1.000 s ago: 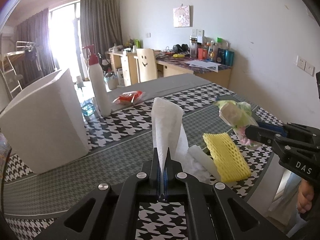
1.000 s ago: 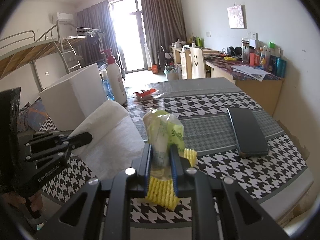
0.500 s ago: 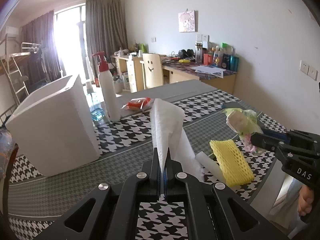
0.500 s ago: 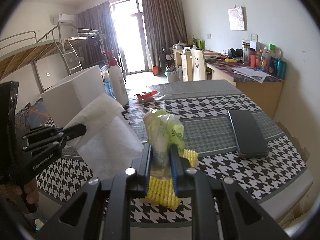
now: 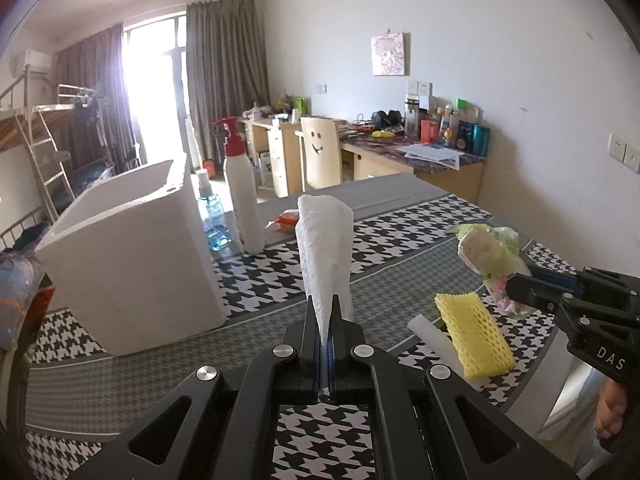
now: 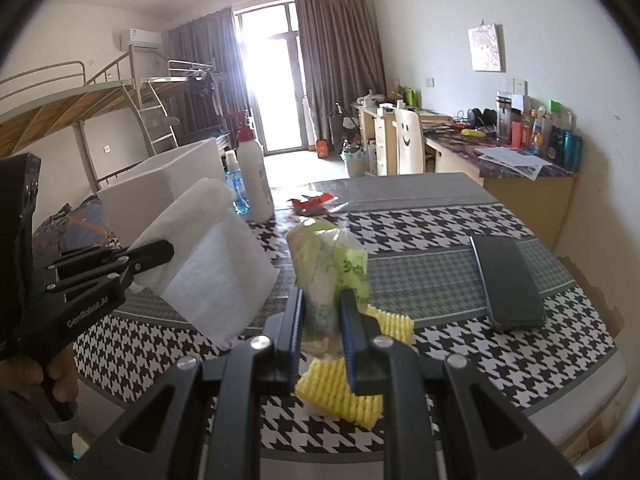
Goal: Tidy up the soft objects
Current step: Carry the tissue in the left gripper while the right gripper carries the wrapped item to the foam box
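Note:
My left gripper [image 5: 325,304] is shut on a white foam sheet [image 5: 325,248] and holds it up above the table; the sheet also shows in the right wrist view [image 6: 208,264]. My right gripper [image 6: 323,308] is shut on a green and white plastic packet [image 6: 326,268], held above a yellow foam net [image 6: 352,388] that lies on the table. From the left wrist view the packet [image 5: 486,252] and the yellow net [image 5: 472,332] are to the right. A white foam box [image 5: 132,252] with an open top stands at the left.
A white spray bottle with a red top [image 5: 240,196], a blue bottle [image 5: 212,220] and a red wrapper [image 5: 288,218] stand at the far side of the houndstooth table [image 5: 400,248]. A dark phone [image 6: 508,280] lies at the right. A white foam strip [image 5: 430,334] lies by the net.
My left gripper has risen and pulled back with the white sheet, so the box top now shows. My right gripper keeps the packet in about the same place.

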A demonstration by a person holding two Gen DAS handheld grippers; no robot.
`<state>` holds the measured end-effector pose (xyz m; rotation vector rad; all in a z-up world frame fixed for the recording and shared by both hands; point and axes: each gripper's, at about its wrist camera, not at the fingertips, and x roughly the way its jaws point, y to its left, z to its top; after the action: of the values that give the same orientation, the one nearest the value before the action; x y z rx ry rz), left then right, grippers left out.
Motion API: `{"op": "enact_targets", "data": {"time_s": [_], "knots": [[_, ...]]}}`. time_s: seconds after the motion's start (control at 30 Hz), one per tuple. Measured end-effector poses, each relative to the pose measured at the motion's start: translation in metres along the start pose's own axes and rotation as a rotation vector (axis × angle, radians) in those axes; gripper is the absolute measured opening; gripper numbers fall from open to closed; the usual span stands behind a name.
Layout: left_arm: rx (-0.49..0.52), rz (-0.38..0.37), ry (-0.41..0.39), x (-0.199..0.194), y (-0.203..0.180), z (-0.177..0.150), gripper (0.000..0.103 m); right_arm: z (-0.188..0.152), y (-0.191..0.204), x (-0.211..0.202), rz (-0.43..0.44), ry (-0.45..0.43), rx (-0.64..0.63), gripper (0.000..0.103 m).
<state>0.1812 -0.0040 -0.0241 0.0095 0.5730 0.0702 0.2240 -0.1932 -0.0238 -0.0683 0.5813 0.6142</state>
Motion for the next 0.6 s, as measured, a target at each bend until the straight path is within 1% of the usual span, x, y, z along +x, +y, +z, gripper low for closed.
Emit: {"op": "enact_targets", "data": {"time_s": [0.6], "knots": [[-0.035, 0.045, -0.035, -0.02, 0.032, 0.009, 0.002, 0.015, 0.02, 0.004, 0.048, -0.035, -0.042, 0.022]]}}
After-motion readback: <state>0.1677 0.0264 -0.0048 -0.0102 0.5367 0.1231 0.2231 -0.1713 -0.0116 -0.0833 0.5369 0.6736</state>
